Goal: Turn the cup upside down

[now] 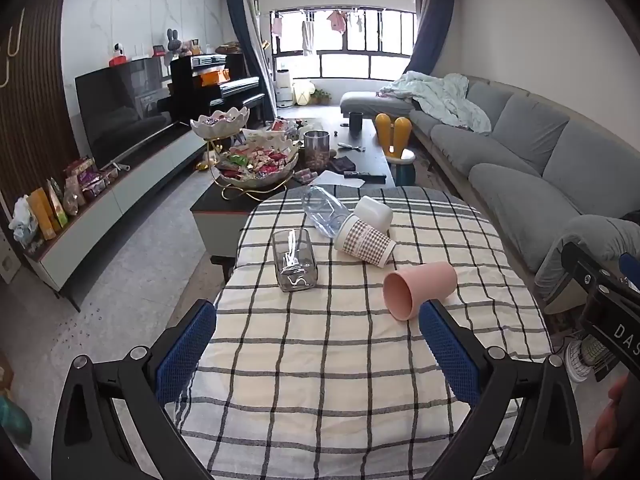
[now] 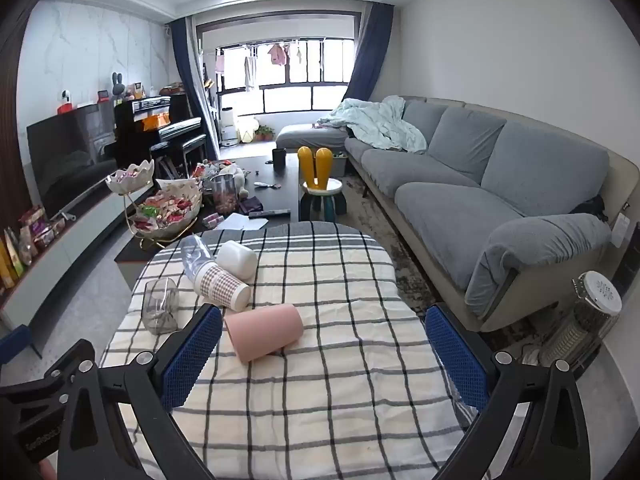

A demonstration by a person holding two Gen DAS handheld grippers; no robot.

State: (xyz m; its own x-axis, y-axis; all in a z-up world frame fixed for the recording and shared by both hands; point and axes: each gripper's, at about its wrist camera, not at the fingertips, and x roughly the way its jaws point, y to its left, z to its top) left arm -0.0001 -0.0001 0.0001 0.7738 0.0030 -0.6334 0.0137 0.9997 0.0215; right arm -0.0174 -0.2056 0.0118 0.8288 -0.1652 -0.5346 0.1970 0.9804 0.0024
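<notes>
Left tongs (image 1: 318, 346) and right tongs (image 2: 324, 354) both gape wide, holding nothing. Pink cup (image 1: 418, 290) lies sideways on table (image 1: 320, 400). Risk: it rolls off when nudged, or strikes checked cup (image 1: 366, 242).

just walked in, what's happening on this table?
A person holds a gripper in each hand over a checked tablecloth; the job is flipping a cup upside down. Both the left gripper and the right gripper are open and hold nothing. The pink cup lies on its side, nearest the grippers, untouched. Farther back lie a checked paper cup, a white cup, a clear plastic bottle and a clear glass, all on their sides. No flip has happened yet.
</notes>
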